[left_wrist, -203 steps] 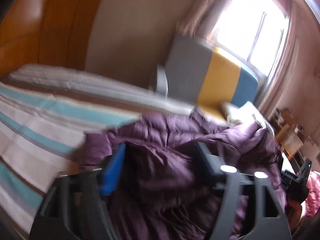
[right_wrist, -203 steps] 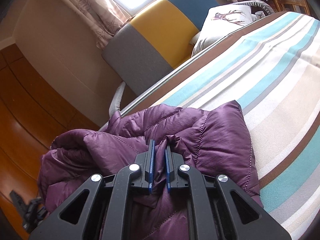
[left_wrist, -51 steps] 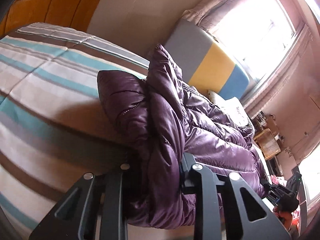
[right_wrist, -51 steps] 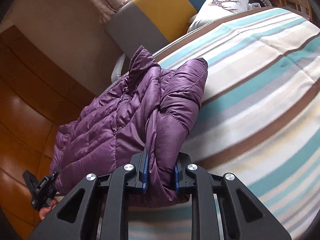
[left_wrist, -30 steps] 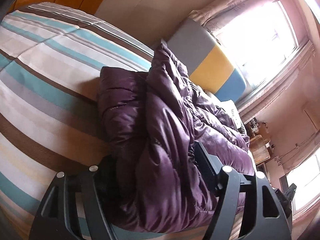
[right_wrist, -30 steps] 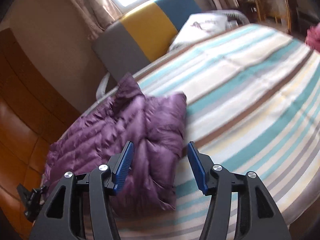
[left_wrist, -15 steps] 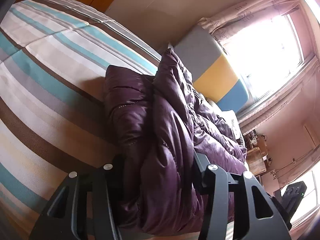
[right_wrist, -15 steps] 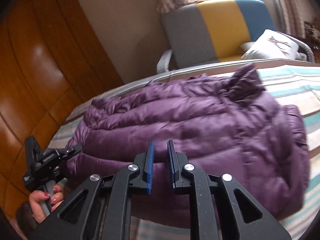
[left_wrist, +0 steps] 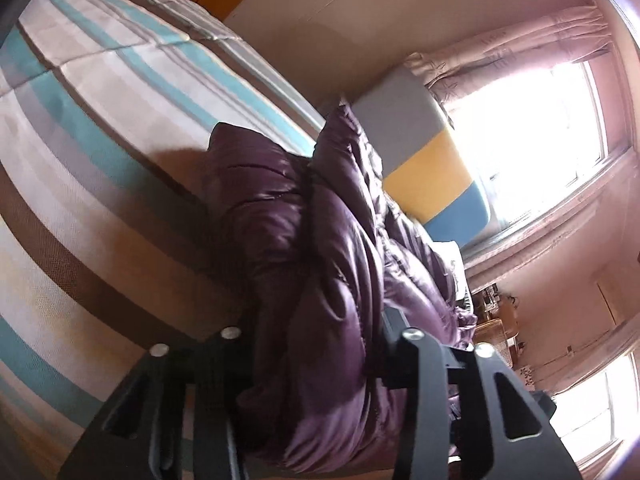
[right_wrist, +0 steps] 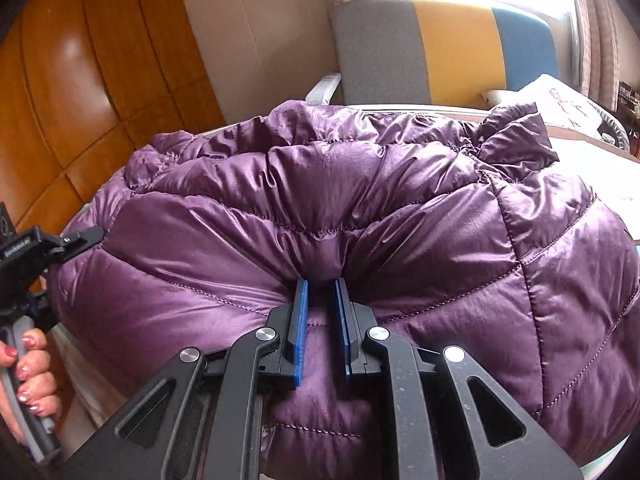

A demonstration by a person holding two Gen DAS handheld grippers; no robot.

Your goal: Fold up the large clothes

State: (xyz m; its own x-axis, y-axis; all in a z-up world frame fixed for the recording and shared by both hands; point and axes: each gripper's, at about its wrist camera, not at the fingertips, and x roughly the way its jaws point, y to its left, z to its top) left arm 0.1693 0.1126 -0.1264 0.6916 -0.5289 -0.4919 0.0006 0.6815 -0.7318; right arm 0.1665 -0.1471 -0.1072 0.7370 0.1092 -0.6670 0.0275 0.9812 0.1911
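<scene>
A purple quilted down jacket (right_wrist: 340, 208) lies bunched and folded on the striped bed. In the left wrist view the jacket (left_wrist: 320, 248) fills the gap between the fingers of my left gripper (left_wrist: 316, 332), which is shut on a thick bundle of it. My right gripper (right_wrist: 320, 284) presses into the jacket's top, its blue pads close together with a pinch of purple fabric between them. The left gripper (right_wrist: 52, 248) also shows in the right wrist view, at the jacket's left end, held by a hand.
The bed has a quilt (left_wrist: 100, 128) striped in teal, white and brown. A grey, yellow and blue chair (right_wrist: 440, 48) stands behind the bed under a bright window. A white cushion (right_wrist: 560, 100) lies at the right. Wood panelling (right_wrist: 80, 72) covers the left wall.
My right gripper let go of the jacket's corner, swung over to its top and closed on a fold there. My left gripper has kept its hold on the jacket's end.
</scene>
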